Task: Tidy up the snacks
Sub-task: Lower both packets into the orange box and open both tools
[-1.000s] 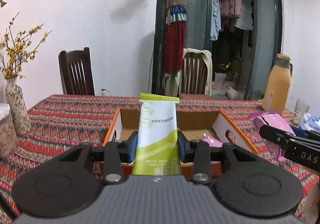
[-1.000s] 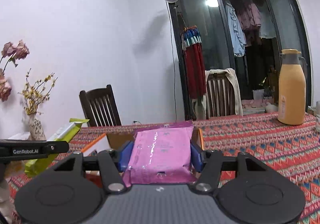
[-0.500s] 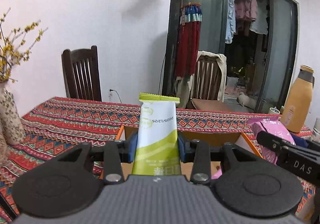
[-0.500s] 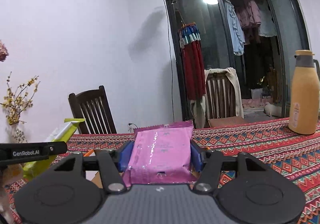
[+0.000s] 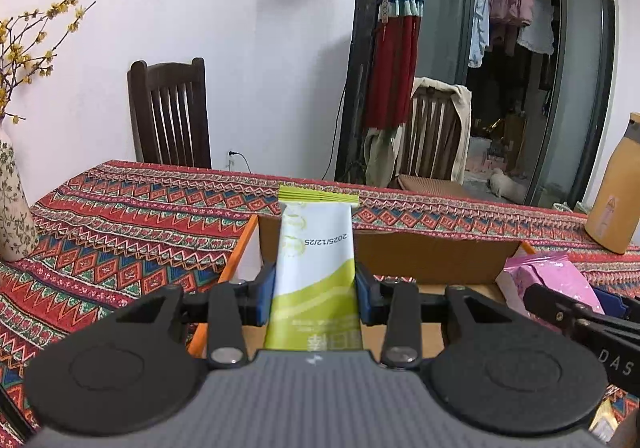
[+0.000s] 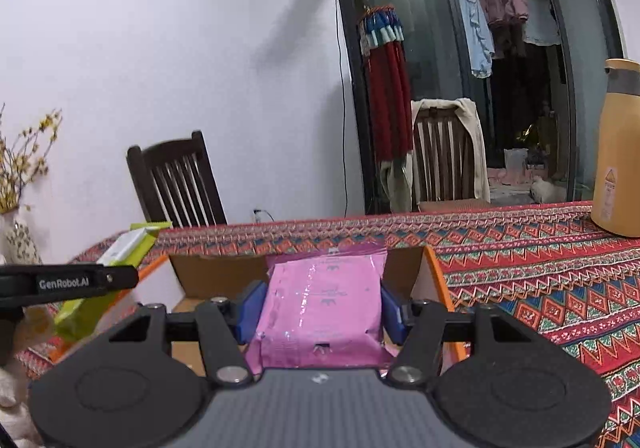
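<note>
The step in hand is transport to the cardboard box (image 5: 432, 258), which sits open on the patterned tablecloth (image 5: 120, 232). The left gripper (image 5: 316, 298) is clamped on an upright green-and-white snack packet (image 5: 314, 272), poised over the box's left end; the right gripper (image 6: 320, 314) pinches a pink snack pouch (image 6: 320, 308) over the right end (both pairs of blue pads press the wrappers). The next move probably calls for lowering each item inside the walls, then releasing without collision between tools.

Patterned tablecloth (image 5: 120, 224), dark wooden chair (image 5: 170, 112), floral vase (image 5: 14, 216), orange thermos (image 6: 618, 148), hanging clothes (image 5: 508, 4)
</note>
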`<state>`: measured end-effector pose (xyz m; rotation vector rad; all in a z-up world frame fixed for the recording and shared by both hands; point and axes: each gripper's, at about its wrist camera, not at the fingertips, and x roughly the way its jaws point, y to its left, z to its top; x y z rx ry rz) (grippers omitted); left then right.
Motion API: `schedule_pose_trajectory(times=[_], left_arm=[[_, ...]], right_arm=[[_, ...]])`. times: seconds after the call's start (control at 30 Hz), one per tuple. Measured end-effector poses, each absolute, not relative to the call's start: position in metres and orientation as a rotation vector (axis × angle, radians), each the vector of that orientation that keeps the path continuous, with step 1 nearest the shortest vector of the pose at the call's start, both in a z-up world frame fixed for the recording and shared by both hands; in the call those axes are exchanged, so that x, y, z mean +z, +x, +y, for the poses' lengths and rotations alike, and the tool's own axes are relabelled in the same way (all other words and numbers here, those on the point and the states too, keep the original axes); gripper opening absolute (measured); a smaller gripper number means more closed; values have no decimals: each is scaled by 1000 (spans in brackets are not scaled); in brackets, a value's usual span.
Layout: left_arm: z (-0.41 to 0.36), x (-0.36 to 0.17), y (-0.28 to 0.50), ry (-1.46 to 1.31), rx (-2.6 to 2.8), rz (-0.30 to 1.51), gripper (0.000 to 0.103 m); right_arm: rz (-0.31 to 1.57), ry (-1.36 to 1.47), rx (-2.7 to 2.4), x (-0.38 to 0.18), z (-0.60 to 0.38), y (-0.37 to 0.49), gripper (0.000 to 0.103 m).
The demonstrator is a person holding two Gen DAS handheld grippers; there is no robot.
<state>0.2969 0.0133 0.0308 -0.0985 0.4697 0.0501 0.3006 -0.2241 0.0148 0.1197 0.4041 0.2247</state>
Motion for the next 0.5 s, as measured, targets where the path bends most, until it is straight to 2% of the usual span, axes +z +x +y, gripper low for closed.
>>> schedule_pose_trajectory(times=[0.37,0.4,0.43,0.47,0.5], left_arm=[[8,27,295,-90,55,476,43],[8,28,294,-92,56,473,52],[8,29,292,-98,58,468,68],[9,30,290,-103,62,456,76],[9,32,288,-104,70,443,89]], right_arm=[[429,125,215,12,-226,301,61],[425,127,215,12,-226,300,61],[423,131,216,13,-227,300,69],[419,134,214,14,-228,299,83],[413,135,210,14,-229,298,90]])
